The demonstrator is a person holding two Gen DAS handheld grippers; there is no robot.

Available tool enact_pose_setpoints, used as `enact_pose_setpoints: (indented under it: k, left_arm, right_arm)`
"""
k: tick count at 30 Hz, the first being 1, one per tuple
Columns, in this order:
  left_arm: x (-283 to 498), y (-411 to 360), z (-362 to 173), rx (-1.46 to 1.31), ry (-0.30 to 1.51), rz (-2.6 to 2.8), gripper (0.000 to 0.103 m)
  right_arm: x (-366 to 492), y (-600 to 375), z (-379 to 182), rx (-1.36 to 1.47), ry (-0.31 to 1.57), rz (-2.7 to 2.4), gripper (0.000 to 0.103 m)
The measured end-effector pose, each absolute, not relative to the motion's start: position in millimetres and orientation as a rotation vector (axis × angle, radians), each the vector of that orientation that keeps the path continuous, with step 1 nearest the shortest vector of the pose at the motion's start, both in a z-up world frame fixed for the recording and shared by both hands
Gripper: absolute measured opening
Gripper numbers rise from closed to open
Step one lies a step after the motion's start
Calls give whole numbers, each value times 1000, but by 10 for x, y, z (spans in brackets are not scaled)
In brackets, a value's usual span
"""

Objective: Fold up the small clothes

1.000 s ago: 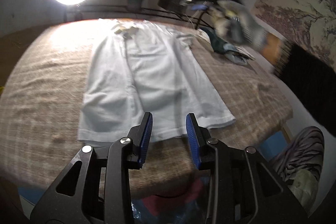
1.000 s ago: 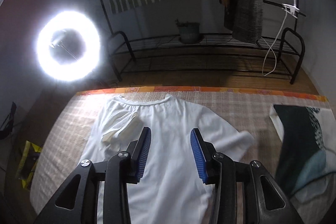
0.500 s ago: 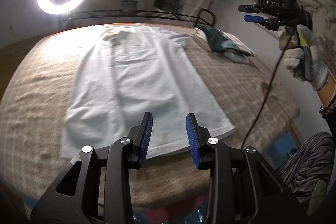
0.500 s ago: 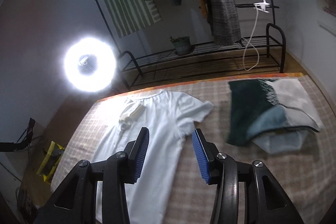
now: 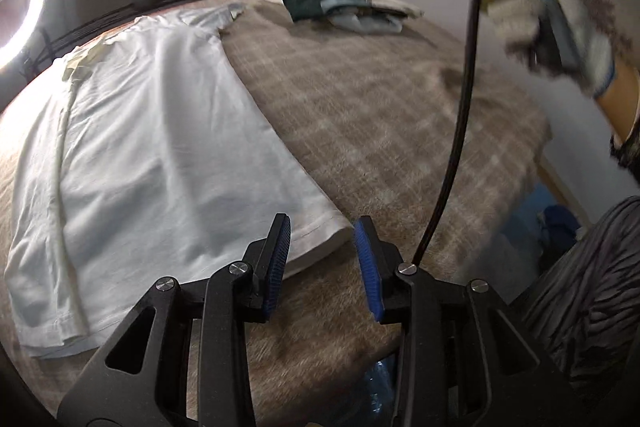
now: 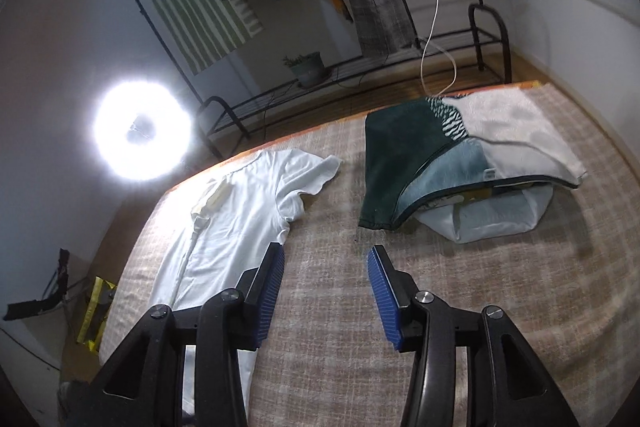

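White tee [image 5: 160, 147] cut off at left; both tools [image 5: 322, 263] [image 6: 326, 291] apart, empty.

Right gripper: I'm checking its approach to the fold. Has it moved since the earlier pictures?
Yes. The right gripper has swung right: the white cotton T-shirt now lies left of its fingers, bare checked bedcover between them, and the folded dark green clothes ahead.

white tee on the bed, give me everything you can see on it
The white T-shirt is short-sleeved, thin knit by the look of it. It lies flat and lengthwise on the plaid cover, neckline toward the ring-light end. One sleeve is spread out; the other looks folded in over the chest. Light wrinkles, stitched hem. Neither gripper touches it.
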State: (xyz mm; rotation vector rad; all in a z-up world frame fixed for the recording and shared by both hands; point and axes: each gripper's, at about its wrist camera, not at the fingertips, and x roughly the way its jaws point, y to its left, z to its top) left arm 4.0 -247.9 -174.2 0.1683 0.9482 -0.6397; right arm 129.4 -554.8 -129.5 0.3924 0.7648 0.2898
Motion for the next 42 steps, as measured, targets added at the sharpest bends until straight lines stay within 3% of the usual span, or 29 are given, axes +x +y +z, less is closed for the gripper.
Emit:
enact_pose_setpoints:
  k: [11,14,24,28,30,33,42]
  left_arm:
    - [105,-2742,-1942,265,954,-601,34]
    - [150,-2733,-1954,269,928,-573,5]
    - [341,-2271,-1712,-106,954,-599,2]
    - [351,-2192,-1659,-153,945,-602,2]
    - [344,-2183,-1656,-156,947,-605,2]
    - [290,-2176,-1641,-173,944,-609,2]
    - [376,-1971,-1687,-228,952,-549,2]
  right_arm:
    - [2014,-5187,-1541,479,824,435,51]
    - [2277,-5001,-1691,513,869,453,51]
    - [3001,-4607,-2381,614,980,340,50]
    - [3143,-4536,-2483,604,975,300,42]
    - [3203,-4465,-2479,599,974,329,21]
    - [3222,-4337,-2429,534,972,309,2]
    - [3253,-4177,-2091,430,937,213,0]
